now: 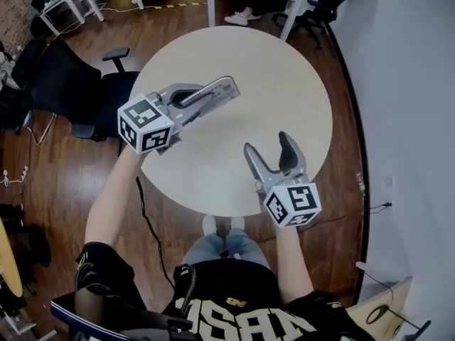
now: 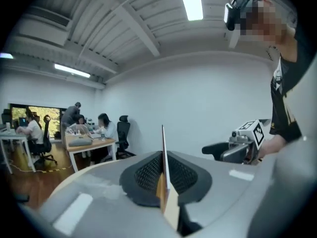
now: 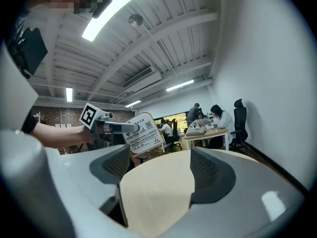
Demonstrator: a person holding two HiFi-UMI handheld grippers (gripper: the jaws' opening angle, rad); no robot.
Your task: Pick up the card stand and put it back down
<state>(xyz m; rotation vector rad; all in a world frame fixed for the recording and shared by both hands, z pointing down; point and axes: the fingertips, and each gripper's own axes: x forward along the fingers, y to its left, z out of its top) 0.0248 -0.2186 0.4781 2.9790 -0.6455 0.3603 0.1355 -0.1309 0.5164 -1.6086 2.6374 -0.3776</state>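
Left gripper view: left gripper [image 2: 163, 185] is clamped tight on the thin card stand [image 2: 163, 145], probably light, stiff and slippery, best pinched flat-on. Right gripper [image 3: 161, 165] gapes empty above the desk [image 3: 158, 197].

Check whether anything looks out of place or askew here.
Only the card stand: it is not standing on the round table but clamped in the shut left gripper, held in the air over the tabletop. The right gripper is open and empty. Nothing looks spilled or damaged.

A round table [image 1: 284, 84] stands beside a black office chair [image 1: 67, 84].
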